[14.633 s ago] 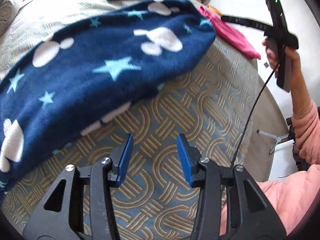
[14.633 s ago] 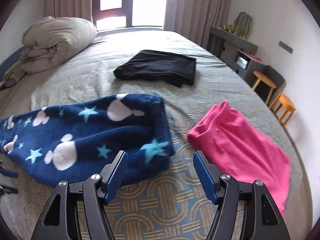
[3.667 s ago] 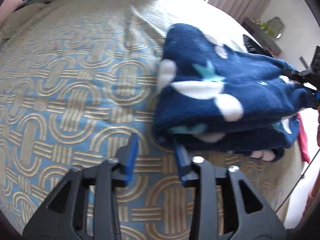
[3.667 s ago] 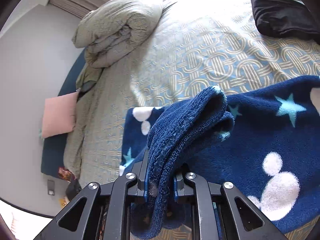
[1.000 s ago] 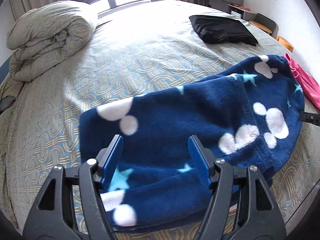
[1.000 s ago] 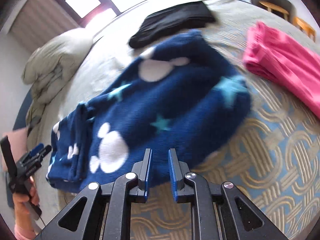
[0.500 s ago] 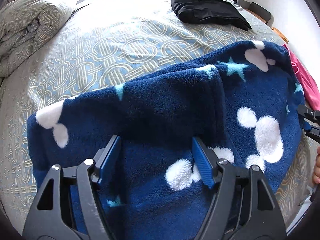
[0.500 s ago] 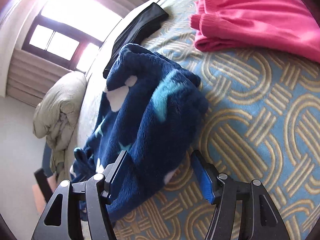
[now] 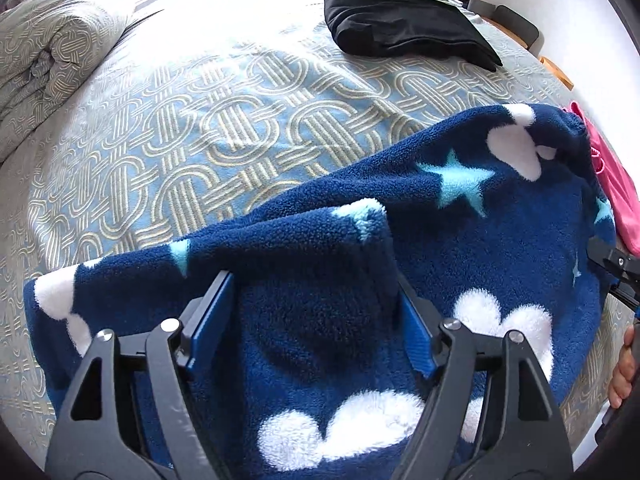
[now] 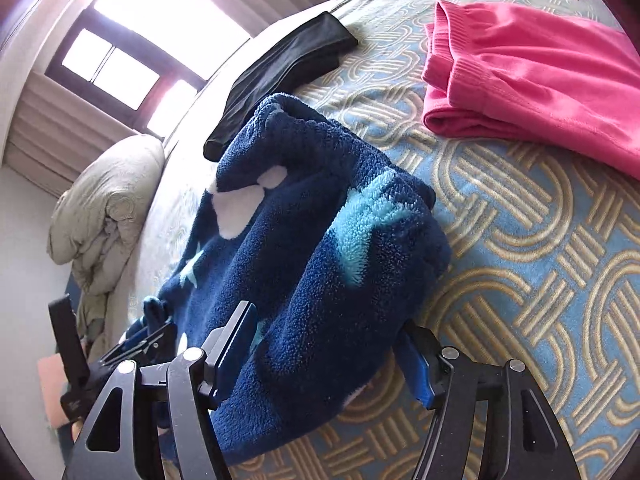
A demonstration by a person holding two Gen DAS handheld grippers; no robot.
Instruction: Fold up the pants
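Note:
The navy fleece pants (image 9: 460, 240) with white mouse shapes and light blue stars lie folded on the patterned bed cover; they also show in the right wrist view (image 10: 320, 264). My left gripper (image 9: 308, 316) is open, its blue pads either side of a raised fold of the fleece. My right gripper (image 10: 328, 344) is open, its jaws astride the near end of the pants. The right gripper's tip (image 9: 620, 268) shows at the right edge of the left wrist view. The left gripper (image 10: 136, 344) shows at the far end in the right wrist view.
Folded black pants (image 9: 404, 28) lie at the far side of the bed (image 9: 200, 112). Folded pink pants (image 10: 536, 76) lie right of the navy pair. A rolled duvet (image 9: 48, 60) sits at the far left. Stools and a cabinet stand beyond the bed's right edge.
Both grippers have moved closer onto the navy pants. The right gripper, nearly shut a second ago, has opened wide and now straddles the pants' end.

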